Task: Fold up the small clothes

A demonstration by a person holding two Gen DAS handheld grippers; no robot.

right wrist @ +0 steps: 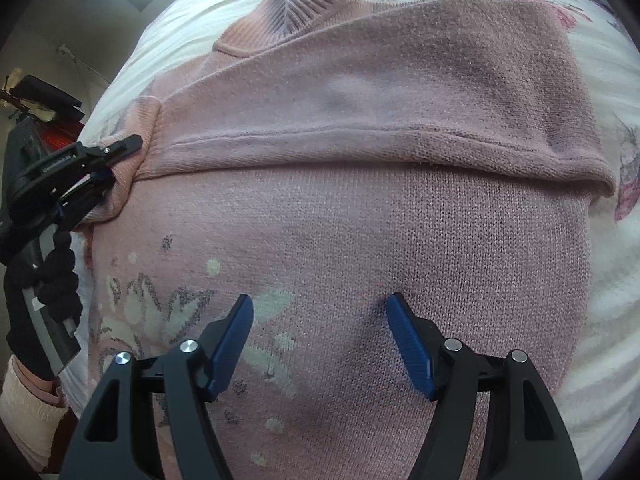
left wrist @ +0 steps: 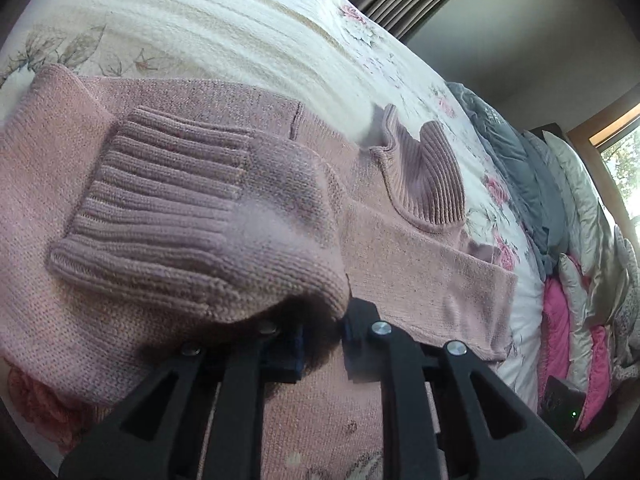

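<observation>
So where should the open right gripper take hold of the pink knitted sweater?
Probably the sweater's right-hand edge, coming in from the right: it lies free on the bedspread, while the left gripper holds the opposite edge.

**Pink knit sweater, sleeve folded across the chest**

The pink sweater (right wrist: 400,248) lies flat, its body filling the right wrist view. A pale flower pattern (right wrist: 168,312) is knitted into the front at 8 o'clock. One sleeve (right wrist: 380,120) is folded across the chest in a band running from 9 to 3 o'clock. The ribbed collar (right wrist: 304,4) stands rumpled at 12 o'clock. In the left wrist view the sleeve's ribbed cuff (left wrist: 168,208) sits raised at 9 o'clock.
</observation>
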